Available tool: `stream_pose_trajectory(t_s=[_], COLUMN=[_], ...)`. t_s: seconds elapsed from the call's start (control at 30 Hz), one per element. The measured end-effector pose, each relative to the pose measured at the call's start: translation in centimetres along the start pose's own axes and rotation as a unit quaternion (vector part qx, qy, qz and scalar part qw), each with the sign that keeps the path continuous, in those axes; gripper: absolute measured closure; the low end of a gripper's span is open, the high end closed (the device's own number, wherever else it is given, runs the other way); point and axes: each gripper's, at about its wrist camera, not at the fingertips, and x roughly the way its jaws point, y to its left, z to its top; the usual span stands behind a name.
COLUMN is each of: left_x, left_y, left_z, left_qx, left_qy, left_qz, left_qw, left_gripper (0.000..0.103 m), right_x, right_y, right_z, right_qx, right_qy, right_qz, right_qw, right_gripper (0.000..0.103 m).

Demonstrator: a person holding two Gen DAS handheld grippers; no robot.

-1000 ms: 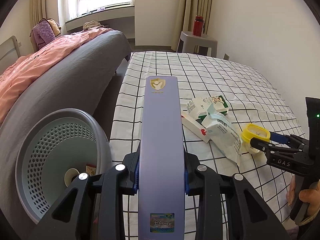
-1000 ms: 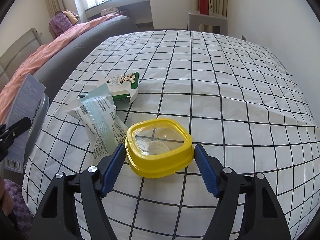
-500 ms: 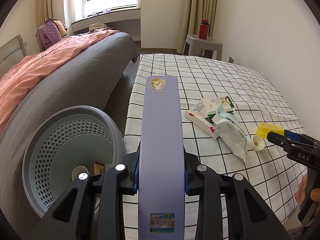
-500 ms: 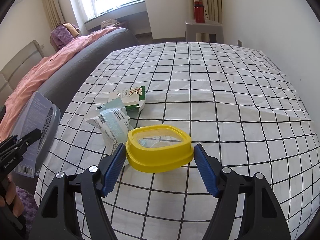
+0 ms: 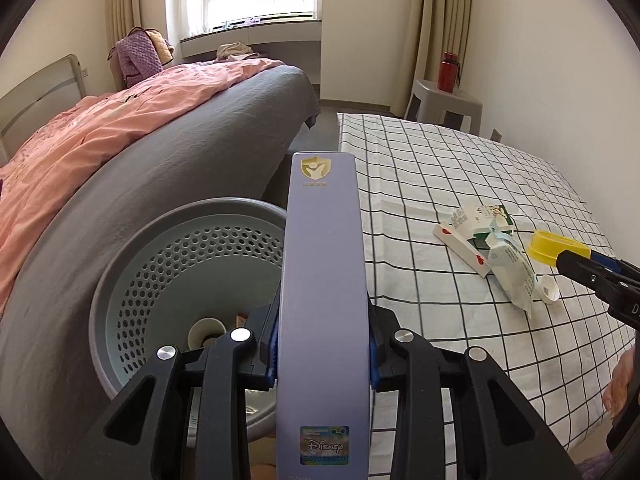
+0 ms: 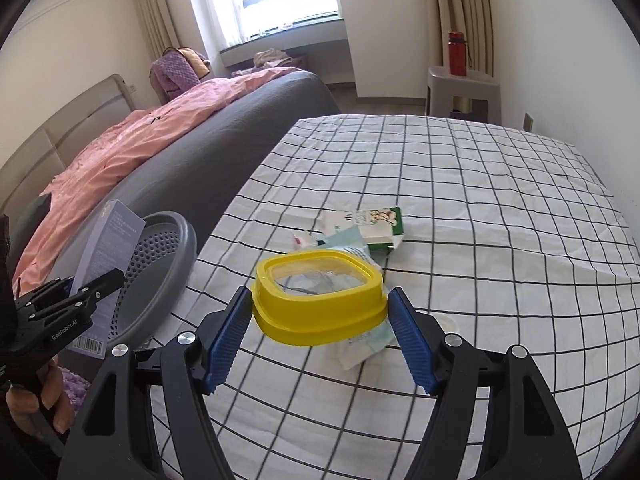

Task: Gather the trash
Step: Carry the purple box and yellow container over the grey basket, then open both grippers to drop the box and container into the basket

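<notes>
While clamped in the left claw (image 5: 322, 354), the lavender carton (image 5: 323, 280) looks uncrushed.

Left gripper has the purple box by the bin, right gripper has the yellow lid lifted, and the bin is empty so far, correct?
Not empty: the left wrist view shows a paper cup already inside the bin. The rest stands.

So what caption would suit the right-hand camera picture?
Right gripper carries a yellow lid above the checked tablecloth, heading for the grey perforated bin.
</notes>
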Motion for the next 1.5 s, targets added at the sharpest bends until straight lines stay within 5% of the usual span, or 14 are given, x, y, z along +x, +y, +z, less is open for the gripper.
stream_pose_trajectory(t_s=[0.73,1.5], left_x=[-0.6,2.6], left_y=[10.8,13.2], left_z=[-0.4,-2.1], left_qx=[-0.064,-0.085], left_qy=[-0.003,0.04], left_qz=[0.097,0.097], left_qw=[0.9932,0.9909], left_gripper=[0.072,0.072], right_x=[5.6,10.9], right_y=[15.2,18.7], right_z=[3.6,1.9], right_qx=[-0.088,-0.11], right_qy=[0.002,0.051], right_qz=[0.117,0.145], right_qw=[0.989,0.982], right_gripper=[0.035,0.035])
